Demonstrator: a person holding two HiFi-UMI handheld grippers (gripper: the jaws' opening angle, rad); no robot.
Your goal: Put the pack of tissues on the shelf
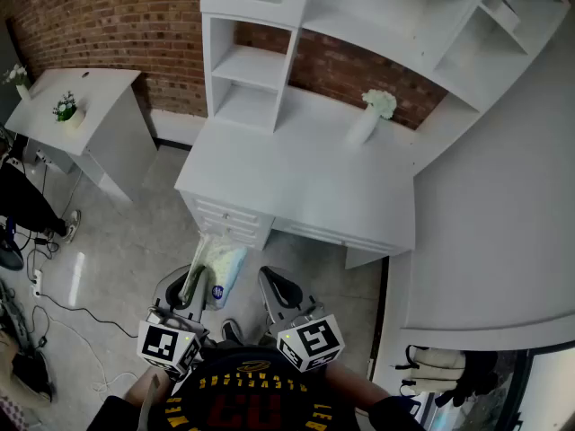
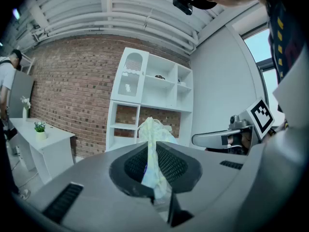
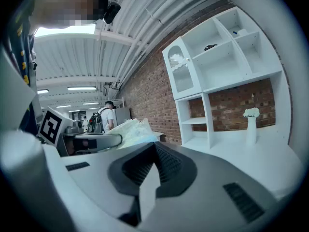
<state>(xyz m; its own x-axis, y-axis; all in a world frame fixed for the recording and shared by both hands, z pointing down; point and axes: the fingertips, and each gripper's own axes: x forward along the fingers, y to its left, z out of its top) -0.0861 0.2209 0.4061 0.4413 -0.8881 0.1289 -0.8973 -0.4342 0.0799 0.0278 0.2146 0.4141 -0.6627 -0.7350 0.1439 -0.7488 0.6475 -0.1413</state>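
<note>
Your left claw (image 1: 196,275) is pinching the pack of tissues (image 1: 223,263). In the left gripper view the two jaws are pressed onto the crumpled wrapper, and the pack (image 2: 153,141) stands up between them and pokes out past the tips of the claw (image 2: 153,164). From the head view the pack hangs over the floor (image 1: 135,241), just in front of the white desk (image 1: 296,187) and near its drawer fronts, so it is not on the shelf (image 1: 256,70) yet. Your right claw (image 1: 272,283) sits just beside the left one, and in the right gripper view its jaws are pressed together with nothing between them (image 3: 152,164). The shelf stands at the back of the desk against the brick wall (image 1: 108,25). A white vase (image 1: 368,119) with pale flowers stands on the desk, to the right of the shelf's lower compartments.
</note>
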